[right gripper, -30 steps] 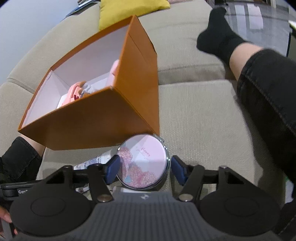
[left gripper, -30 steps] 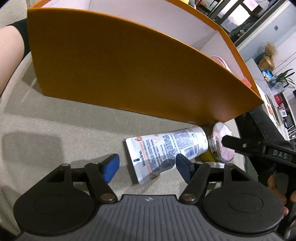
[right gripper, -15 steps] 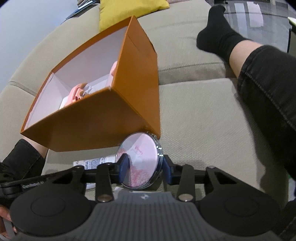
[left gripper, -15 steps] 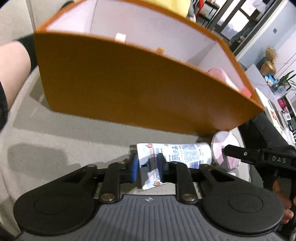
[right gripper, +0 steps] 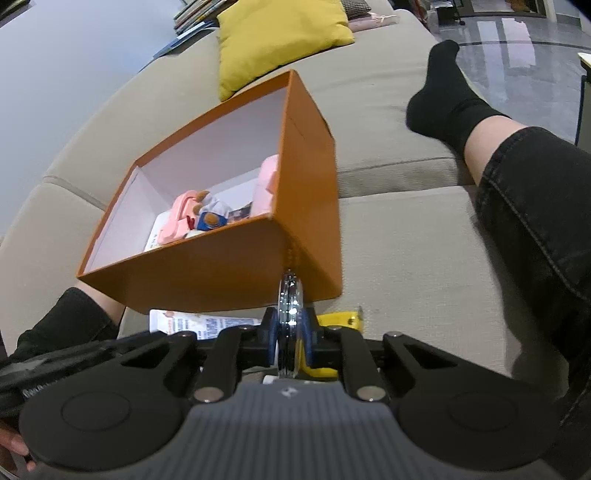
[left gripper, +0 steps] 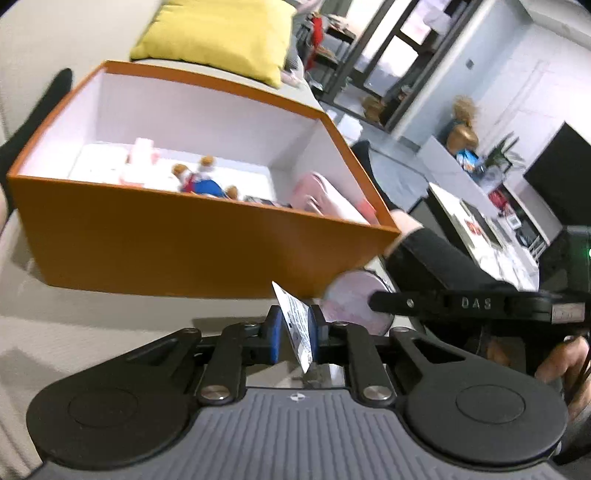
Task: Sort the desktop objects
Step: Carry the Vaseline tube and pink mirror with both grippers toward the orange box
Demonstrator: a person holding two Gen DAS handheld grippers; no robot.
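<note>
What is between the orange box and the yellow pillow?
Only bare couch cushion lies between the orange box and the yellow pillow, seen in the right wrist view.

Even, soft indoor light; scene bright. Window glare on floor (right gripper: 517,48) beyond sofa (right gripper: 406,240). Faint shadows on sofa beside box (left gripper: 166,240). Left view motion-blurred, worst behind box; right view sharper. Strong fisheye bending, dark corners in both.

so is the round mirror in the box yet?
Out. The round mirror sits edge-on, clamped in the right gripper, in front of the orange box.
</note>
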